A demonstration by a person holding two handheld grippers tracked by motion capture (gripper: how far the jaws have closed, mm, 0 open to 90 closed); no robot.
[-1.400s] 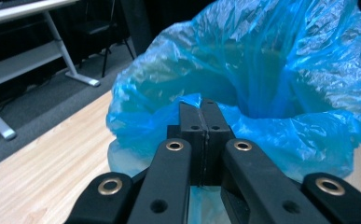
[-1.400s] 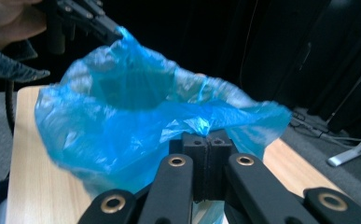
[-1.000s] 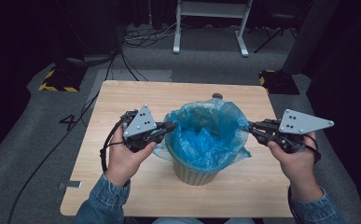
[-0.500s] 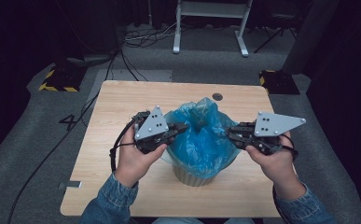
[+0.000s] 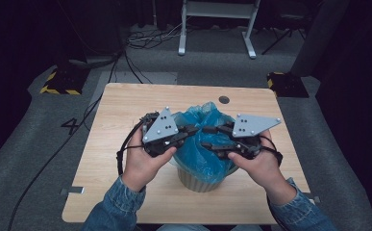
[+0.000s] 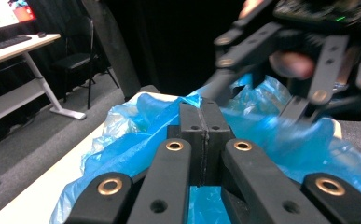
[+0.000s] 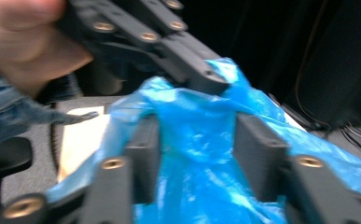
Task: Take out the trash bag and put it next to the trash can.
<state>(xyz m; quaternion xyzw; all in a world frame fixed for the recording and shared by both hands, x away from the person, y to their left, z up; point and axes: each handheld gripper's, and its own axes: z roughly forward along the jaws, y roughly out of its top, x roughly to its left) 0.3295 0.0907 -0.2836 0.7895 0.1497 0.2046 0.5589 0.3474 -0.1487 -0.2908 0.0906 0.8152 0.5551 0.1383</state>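
Since the earlier frames the 2 hands have drawn inward over the bin [image 5: 198, 179], gathering the blue bag [image 5: 204, 144] from a wide-open mouth into a bunched peak between them. The left gripper [image 5: 192, 130] has its jaws pressed together on a fold of the bag, with blue plastic spilling out to either side of them in the left gripper view [image 6: 205, 122]. The right gripper [image 5: 211, 138] has just been opening: its jaws stand apart at a middling gap, with bag film [image 7: 201, 154] lying between them and no pad clearly pressing on it. The 2 gripper tips sit close together above the bag's middle. Under both grippers lies a light wooden table [image 5: 126, 103]; beyond them are grey carpet, cables, a white desk frame [image 5: 217, 24] and dark curtains.
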